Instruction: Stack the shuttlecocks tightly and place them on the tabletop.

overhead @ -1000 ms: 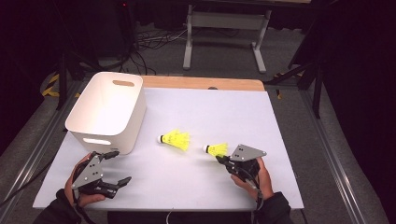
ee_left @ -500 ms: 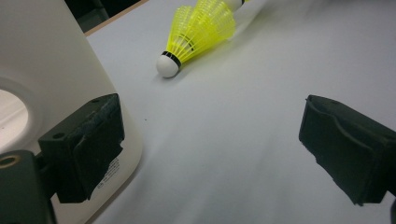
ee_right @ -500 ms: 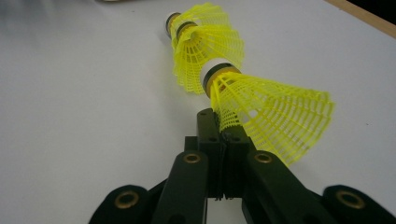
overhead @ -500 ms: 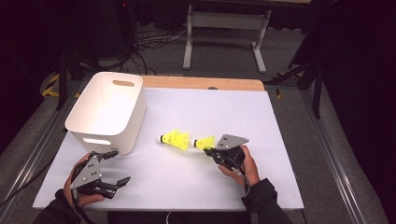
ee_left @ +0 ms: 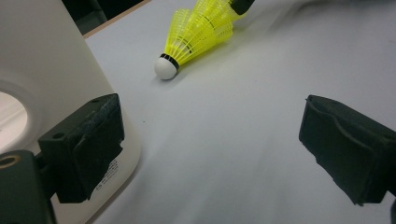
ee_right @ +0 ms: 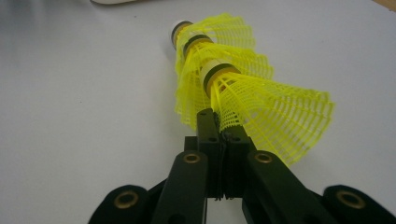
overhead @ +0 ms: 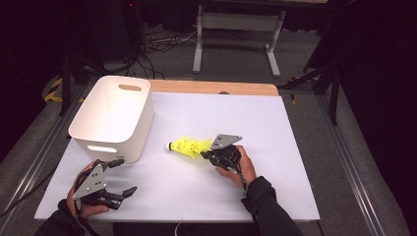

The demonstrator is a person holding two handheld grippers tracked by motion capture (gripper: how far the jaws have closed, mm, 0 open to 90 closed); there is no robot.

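Clamped tight, my right gripper (ee_right: 219, 123) pinches the mesh skirt of the nearest yellow shuttlecock (ee_right: 275, 112), with both black jaws pressed together on it. I count three shuttlecocks in the right gripper view, nested one into the next in a short stack (ee_right: 212, 70): three white corks with dark bands, each tucked inside the skirt ahead. The stack lies on the white table (ee_right: 70, 116), its cork end pointing away from my right gripper.

From the high view, that same stack (overhead: 187, 146) lies near the middle of the table (overhead: 275, 128), with my right gripper (overhead: 212, 151) touching its skirt end and my right hand (overhead: 238, 164) behind it.

My left gripper (overhead: 120, 177) rests at the near left corner of the table, jaws spread wide with nothing between them. In the left gripper view, the two black pads (ee_left: 91, 140) stand well apart, and the stack (ee_left: 196, 37) lies beyond them, cork tip resting on the table.

One white bin (overhead: 98, 142) stands farther back on the left, just beyond my left gripper. It has a slot handle in each end wall. Its inside shows bare white walls; I cannot see the floor of it fully.
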